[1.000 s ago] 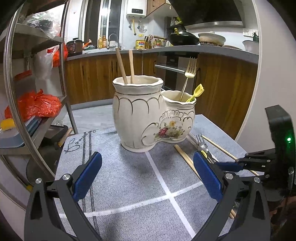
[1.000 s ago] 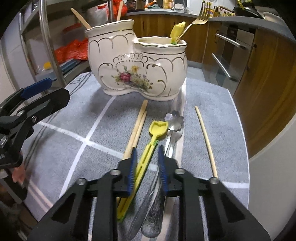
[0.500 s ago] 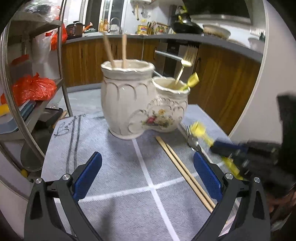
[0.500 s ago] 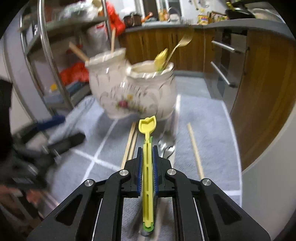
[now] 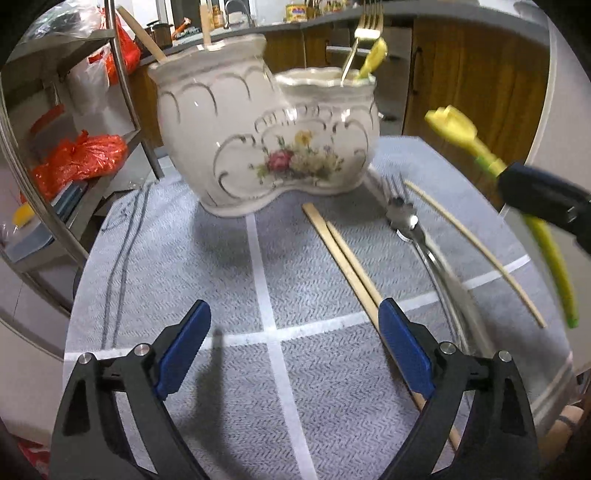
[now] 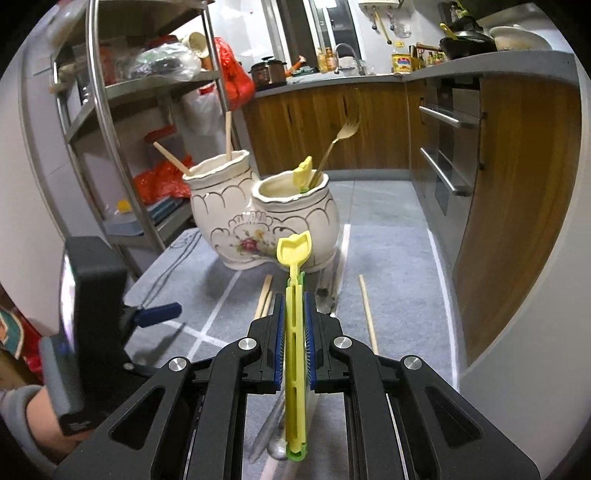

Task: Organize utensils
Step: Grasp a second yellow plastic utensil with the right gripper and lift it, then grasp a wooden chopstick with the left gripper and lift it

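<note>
Clamping the yellow utensil (image 6: 294,354) aloft, my right tongs (image 6: 294,314) hide the metal fork (image 5: 402,218) that my wide-open, empty left tongs (image 5: 293,354) see on the tabletop (image 5: 229,266).

Left gripper (image 5: 291,347): blue pads spread wide, nothing between them.
Ahead: cream two-compartment ceramic holder with floral print (image 5: 266,144), on grey woven cloth (image 5: 192,258).
Holder contents: wooden chopsticks (image 5: 147,35); gold fork (image 5: 364,31).
Ahead-right, on cloth: paired wooden chopsticks (image 5: 343,254), steel fork (image 5: 404,216), single chopstick (image 5: 472,243).
Far right: right gripper (image 5: 543,199) clamping yellow-green plastic utensil (image 5: 458,133), raised.
</note>
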A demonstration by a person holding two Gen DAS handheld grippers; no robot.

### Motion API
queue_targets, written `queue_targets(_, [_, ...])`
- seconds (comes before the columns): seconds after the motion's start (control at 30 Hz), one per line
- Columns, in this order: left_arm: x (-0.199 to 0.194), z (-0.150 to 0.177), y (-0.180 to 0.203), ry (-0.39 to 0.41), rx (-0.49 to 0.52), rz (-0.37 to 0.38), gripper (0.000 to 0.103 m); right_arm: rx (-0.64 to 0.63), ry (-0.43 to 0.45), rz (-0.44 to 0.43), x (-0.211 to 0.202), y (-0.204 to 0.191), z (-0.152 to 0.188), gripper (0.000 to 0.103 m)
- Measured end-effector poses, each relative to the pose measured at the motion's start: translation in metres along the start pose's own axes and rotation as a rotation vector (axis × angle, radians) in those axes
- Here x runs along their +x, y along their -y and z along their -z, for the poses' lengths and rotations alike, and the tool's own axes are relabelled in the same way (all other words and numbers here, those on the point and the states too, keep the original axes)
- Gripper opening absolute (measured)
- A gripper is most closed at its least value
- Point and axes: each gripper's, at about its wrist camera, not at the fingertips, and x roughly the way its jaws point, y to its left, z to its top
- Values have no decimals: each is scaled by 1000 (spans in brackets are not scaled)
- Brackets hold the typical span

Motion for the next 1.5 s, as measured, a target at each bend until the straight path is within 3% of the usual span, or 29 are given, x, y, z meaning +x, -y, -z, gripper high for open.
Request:
queue_targets(0.33, [3, -9, 9, -7, 5, -48, 89, 7, 15, -10, -4, 2, 1, 11])
queue_targets(0.47, [3, -10, 12, -12, 10, -54, 80, 7, 16, -8, -4, 2, 1, 11])
queue_targets(0.53, [6, -9, 11, -31, -2, -23, 77, 7, 16, -7, -5, 2, 1, 11])
queue_targets(0.63, [4, -12, 14, -35, 13, 9, 61, 4, 15, -7, -5, 1, 1, 11])
queue_targets(0.8, [3, -15, 20, -52, 70, 62, 12, -2, 6, -7, -4, 0, 2, 11])
queue_targets(1.07, [-5, -11, -6, -97, 127, 153, 4, -7, -1, -12, -2, -2, 2, 11])
queue_targets(1.2, [-11, -4, -13, -123, 212, 146, 4, -21, -9, -14, 0, -6, 4, 11])
queue_targets(1.5, [-18, 6, -21, -70, 184, 147, 8, -31, -18, -5, 6, -9, 5, 11])
